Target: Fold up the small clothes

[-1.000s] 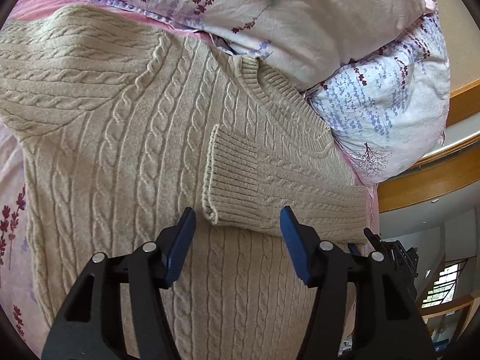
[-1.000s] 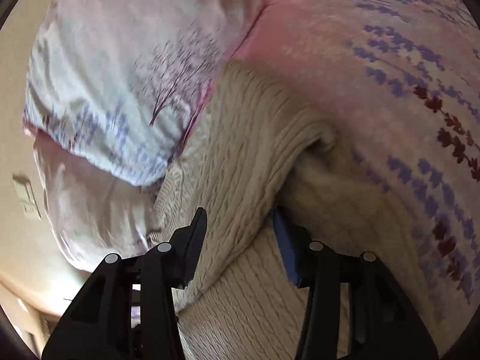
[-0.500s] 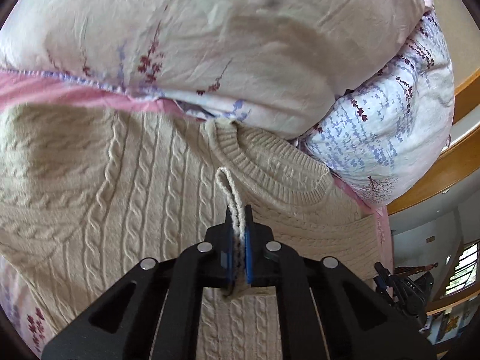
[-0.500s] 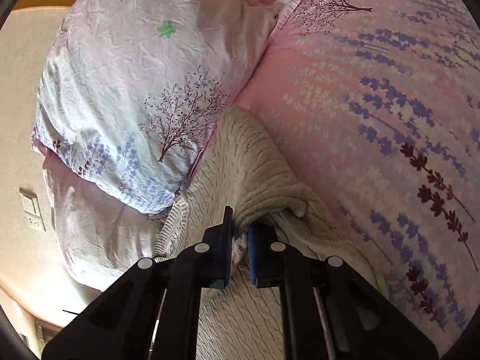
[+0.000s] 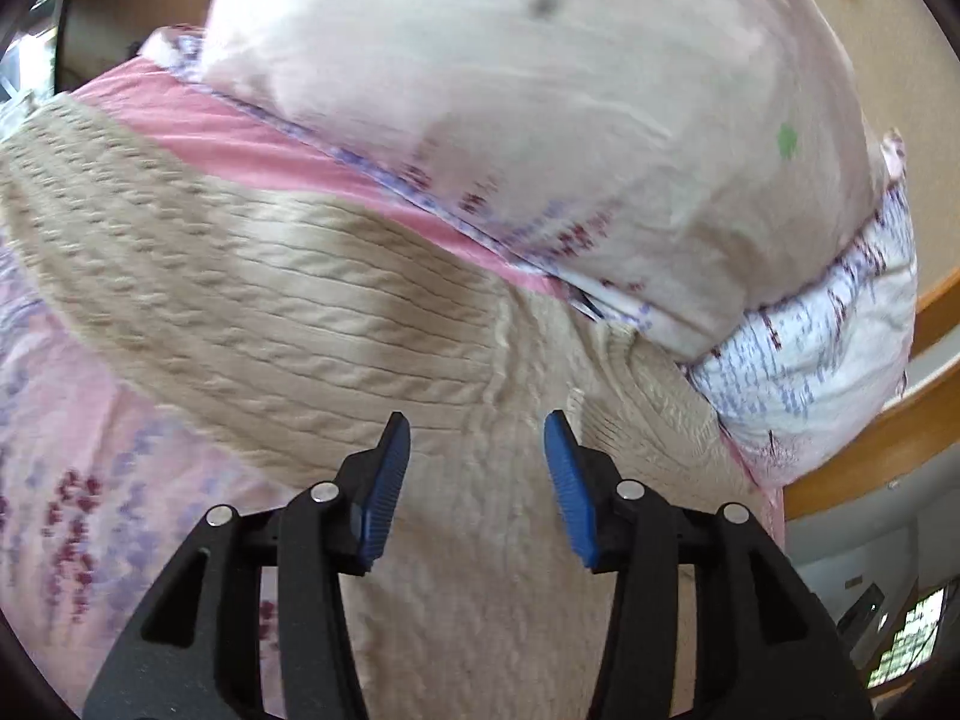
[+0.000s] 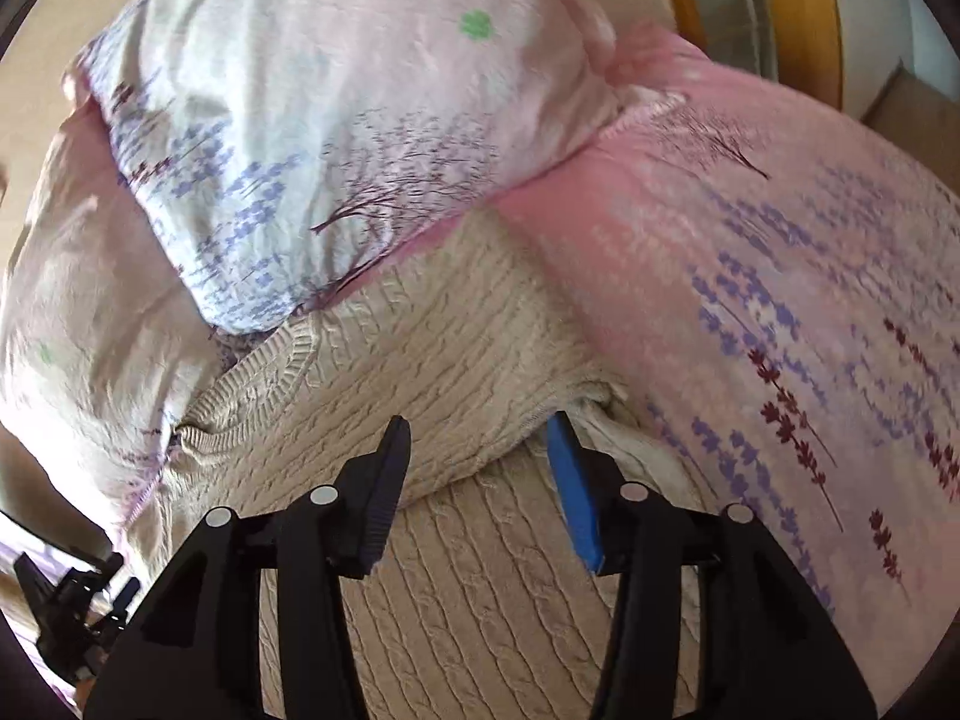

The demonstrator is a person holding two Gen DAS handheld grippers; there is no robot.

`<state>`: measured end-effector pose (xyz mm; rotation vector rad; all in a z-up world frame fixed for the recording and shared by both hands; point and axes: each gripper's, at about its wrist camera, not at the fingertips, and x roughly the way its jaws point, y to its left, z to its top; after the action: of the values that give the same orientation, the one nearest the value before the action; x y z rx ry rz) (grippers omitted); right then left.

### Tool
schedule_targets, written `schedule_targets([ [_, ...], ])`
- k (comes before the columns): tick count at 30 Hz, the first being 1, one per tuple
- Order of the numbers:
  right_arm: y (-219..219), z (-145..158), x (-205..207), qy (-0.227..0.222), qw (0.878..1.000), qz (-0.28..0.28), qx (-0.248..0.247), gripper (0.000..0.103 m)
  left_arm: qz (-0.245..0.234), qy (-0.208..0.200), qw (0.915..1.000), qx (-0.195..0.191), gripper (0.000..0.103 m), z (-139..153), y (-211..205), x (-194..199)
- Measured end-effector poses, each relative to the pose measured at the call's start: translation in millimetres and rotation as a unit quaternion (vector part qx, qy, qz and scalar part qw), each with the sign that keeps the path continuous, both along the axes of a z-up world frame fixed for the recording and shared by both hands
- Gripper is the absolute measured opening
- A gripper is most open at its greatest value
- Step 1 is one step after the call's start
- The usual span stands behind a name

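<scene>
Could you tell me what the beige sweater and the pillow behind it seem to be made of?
Sweater: a chunky knit, probably wool or acrylic yarn, matte, with raised cable ribs. Pillow: thin woven cloth, likely cotton, matte, finely creased, with a printed floral pattern.

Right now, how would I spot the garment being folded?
Find the pink flowered bedspread with pillows piled at its head. Just below the pillows lies the sweater. It is the only beige, cable-knit thing there; everything around it is smooth printed cloth.
</scene>
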<state>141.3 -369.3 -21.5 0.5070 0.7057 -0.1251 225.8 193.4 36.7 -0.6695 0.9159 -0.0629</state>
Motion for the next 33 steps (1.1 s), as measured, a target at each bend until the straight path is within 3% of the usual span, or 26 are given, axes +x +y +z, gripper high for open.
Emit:
schedule_targets([
  [6,36.1,-8.8,37.1,0.046,0.997,0.056,-0.032,0.06,0.151,0.038,0.9877,-0.01,0.046,-15.0,107.9,-35.2],
  [8,40.3,-17.0,40.6,0.07,0.995,0.059,-0.026,0.061,0.187,0.044,0.9808,-0.033,0.046,-23.4,129.7,-41.0],
  [11,44.8,-13.7,32.9,0.063,0.996,0.063,-0.011,0.069,0.228,0.039,0.9689,-0.087,0.044,-35.1,158.7,-44.7],
  [14,51.3,-11.0,26.8,0.068,0.995,0.069,-0.01,0.071,0.255,0.026,0.9581,-0.128,0.044,-40.3,177.8,-39.2],
  [17,54.7,-7.3,20.8,0.067,0.995,0.07,-0.008,0.071,0.293,0.009,0.9364,-0.194,0.041,-51.5,195.4,-34.8],
  [19,55.9,-4.5,17.3,0.066,0.995,0.07,-0.01,0.072,0.316,0.002,0.9186,-0.238,0.032,-60.6,205.2,-33.9],
  [21,54.5,-1.2,13.1,0.063,0.996,0.069,-0.013,0.073,0.326,0.008,0.9089,-0.26,0.02,-67.6,206.6,-32.5],
  [23,51.0,0.1,11.5,0.062,0.996,0.065,-0.012,0.074,0.319,0.016,0.9066,-0.276,0.009,-71.4,204.6,-29.3],
  [26,44.8,-0.5,9.6,0.063,0.996,0.058,-0.004,0.074,0.311,-0.008,0.9061,-0.287,0.007,-63.9,195.1,-31.4],
  [30,40.7,-0.8,8.5,0.062,0.996,0.058,0.003,0.074,0.292,-0.066,0.8983,-0.322,0.007,-37.6,174.5,-32.1],
  [33,39.2,-0.8,6.5,0.059,0.996,0.063,0.008,0.074,0.241,-0.112,0.9045,-0.334,0.006,-6.6,141.1,-25.9],
])
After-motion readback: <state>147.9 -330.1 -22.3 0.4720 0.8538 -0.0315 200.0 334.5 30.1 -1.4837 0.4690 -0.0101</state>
